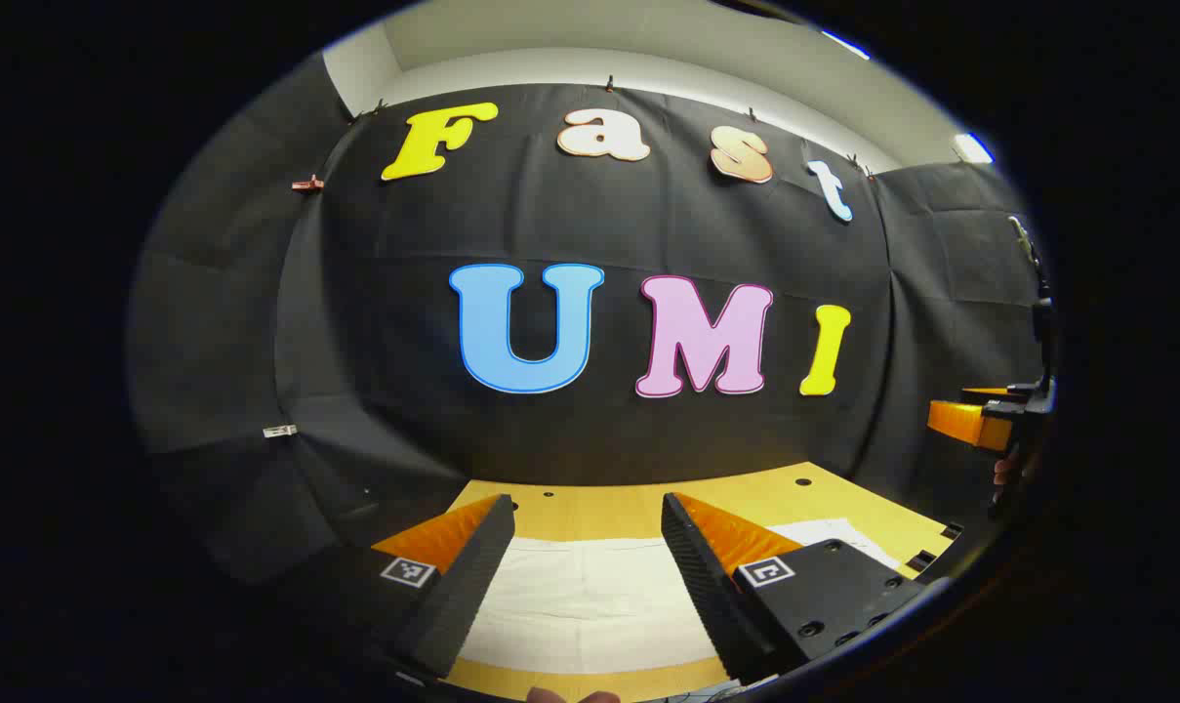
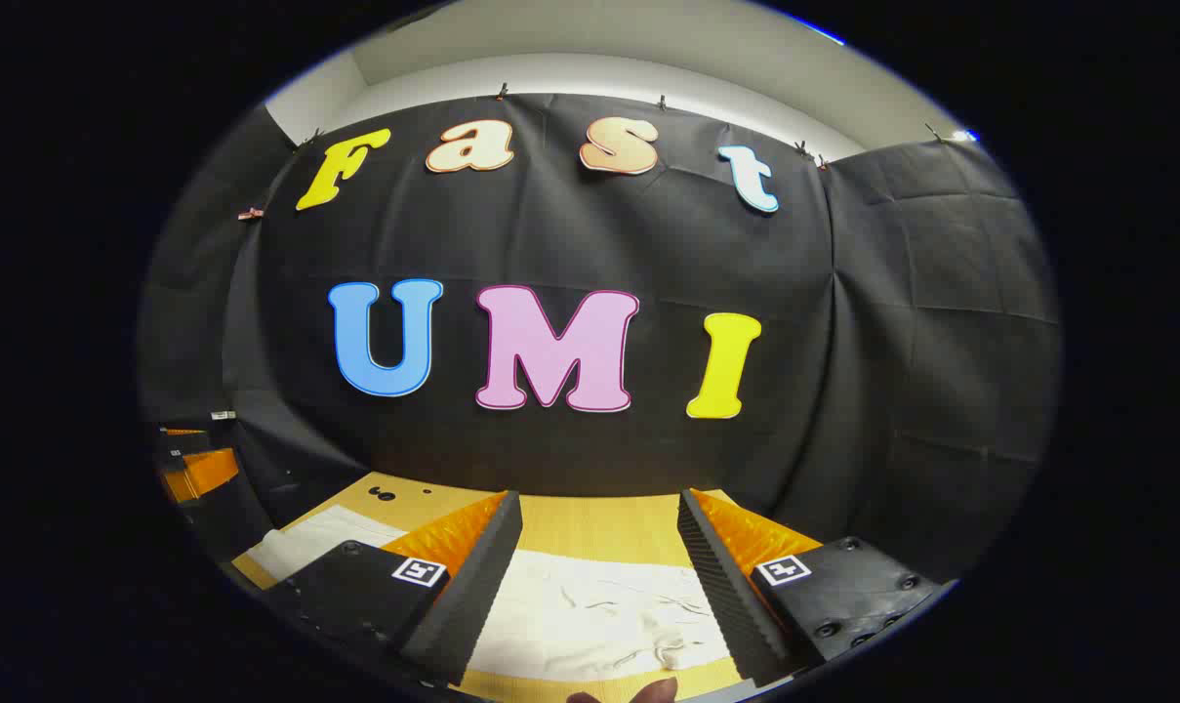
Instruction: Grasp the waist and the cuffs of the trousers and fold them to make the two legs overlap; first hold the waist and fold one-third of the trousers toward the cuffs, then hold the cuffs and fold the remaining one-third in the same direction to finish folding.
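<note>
Left gripper view looks over the wooden tabletop, which runs back to the black cloth wall, and the white trousers lie flat across it, spread from side to side below me. My left gripper hovers above that cloth with its fingers wide apart, nothing between them, the pale fabric showing through the gap. At the far right edge of this view I can see my other gripper, held up off the tabletop. In the right gripper view the trousers lie on the tabletop under me, more creased here, with small wrinkles across the surface, and a further stretch of the white cloth reaches off to the left. My right gripper is spread open too, its fingers clear of the fabric and holding nothing. A fingertip of a hand shows at the bottom edge of that view.
</note>
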{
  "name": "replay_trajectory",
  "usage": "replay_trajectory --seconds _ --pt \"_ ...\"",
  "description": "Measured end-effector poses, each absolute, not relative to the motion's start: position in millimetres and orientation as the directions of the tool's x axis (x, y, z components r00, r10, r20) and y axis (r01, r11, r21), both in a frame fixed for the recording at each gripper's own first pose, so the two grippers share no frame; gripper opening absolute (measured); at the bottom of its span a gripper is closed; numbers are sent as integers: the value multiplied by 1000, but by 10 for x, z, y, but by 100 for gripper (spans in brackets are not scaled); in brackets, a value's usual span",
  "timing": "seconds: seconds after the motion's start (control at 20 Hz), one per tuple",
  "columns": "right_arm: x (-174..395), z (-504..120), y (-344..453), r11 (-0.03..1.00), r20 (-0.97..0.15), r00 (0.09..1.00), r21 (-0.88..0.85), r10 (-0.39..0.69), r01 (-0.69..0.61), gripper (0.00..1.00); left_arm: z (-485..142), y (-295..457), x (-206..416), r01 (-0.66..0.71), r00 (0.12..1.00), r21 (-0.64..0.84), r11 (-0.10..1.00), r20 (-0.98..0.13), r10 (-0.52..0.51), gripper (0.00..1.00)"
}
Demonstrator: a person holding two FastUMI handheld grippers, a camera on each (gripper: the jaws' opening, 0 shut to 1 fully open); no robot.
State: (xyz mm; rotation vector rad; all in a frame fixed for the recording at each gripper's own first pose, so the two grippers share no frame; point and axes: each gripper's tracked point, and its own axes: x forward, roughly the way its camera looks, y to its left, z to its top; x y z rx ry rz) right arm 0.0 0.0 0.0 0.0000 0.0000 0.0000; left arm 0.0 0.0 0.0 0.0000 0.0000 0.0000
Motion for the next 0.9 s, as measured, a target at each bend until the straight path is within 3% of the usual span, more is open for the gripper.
replay_trajectory --seconds 0.45,0.7,0.9 --pt "2 55 -14 997 25 999 -62 -46 48 99 -56 76 103 23 1000 13 1000 -3 -23 97" --pt "-37 -18 -322 952 34 995 -291 -94 100 96 -133 87 130 23 1000 21 1000 -16 -23 97" --pt "-99 -265 -535 770 19 998 -636 -57 56 97 -200 -9 157 42 999 41 998 -27 -41 97"
